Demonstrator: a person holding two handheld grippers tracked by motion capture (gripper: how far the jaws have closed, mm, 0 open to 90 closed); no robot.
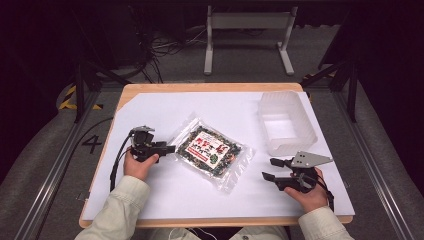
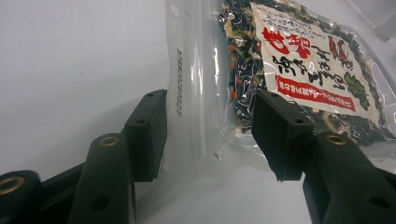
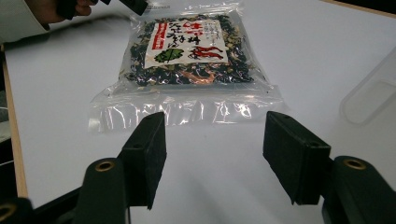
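Observation:
A clear bag of dark dried greens with a white and red label [image 1: 212,150] lies flat in the middle of the white sheet. My left gripper [image 1: 170,148] is at the bag's left corner. In the left gripper view, the bag's clear sealed edge [image 2: 201,93] lies between the two spread black jaws of the left gripper [image 2: 210,126], and I see no pad pressing on it. My right gripper [image 1: 270,169] rests open on the sheet to the right of the bag. Its jaws [image 3: 212,140] stand just short of the bag's near clear edge [image 3: 187,109], with nothing between them.
A frosted plastic bin [image 1: 285,122] stands at the back right of the sheet, and its corner [image 3: 369,93] is close to my right gripper. The white sheet [image 1: 175,200] covers most of the wooden table [image 1: 210,87]. A metal stand and cables sit on the floor beyond.

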